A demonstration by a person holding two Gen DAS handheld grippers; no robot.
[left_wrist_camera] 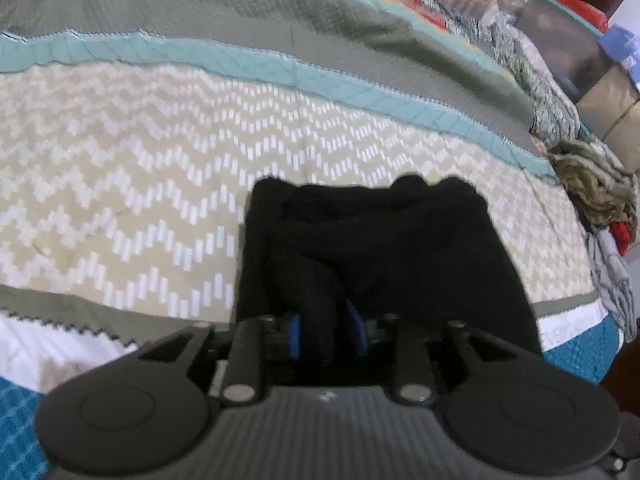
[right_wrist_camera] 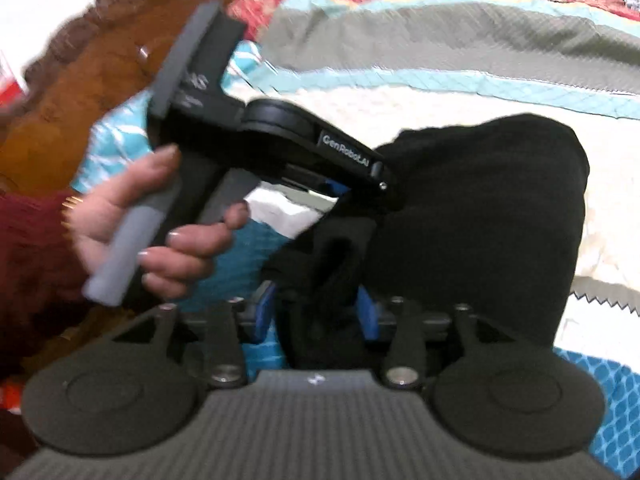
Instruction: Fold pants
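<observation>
The black pants [left_wrist_camera: 384,248] lie bunched and partly folded on the quilted bedspread [left_wrist_camera: 140,184]. My left gripper [left_wrist_camera: 326,334] is shut on the near edge of the pants, with black cloth pinched between its blue pads [left_wrist_camera: 294,332]. In the right wrist view the pants [right_wrist_camera: 480,208] fill the middle. My right gripper [right_wrist_camera: 316,316] is shut on a fold of the pants between its blue pads [right_wrist_camera: 366,314]. The left gripper's body [right_wrist_camera: 280,136], held by a hand [right_wrist_camera: 160,232], grips the pants just to the left and beyond.
The bedspread has beige zigzag, teal [left_wrist_camera: 280,68] and grey-green bands. A pile of crumpled clothes [left_wrist_camera: 596,188] lies at the bed's right edge. A brown carved headboard [right_wrist_camera: 80,80] stands at the left in the right wrist view. Boxes [left_wrist_camera: 568,56] sit far right.
</observation>
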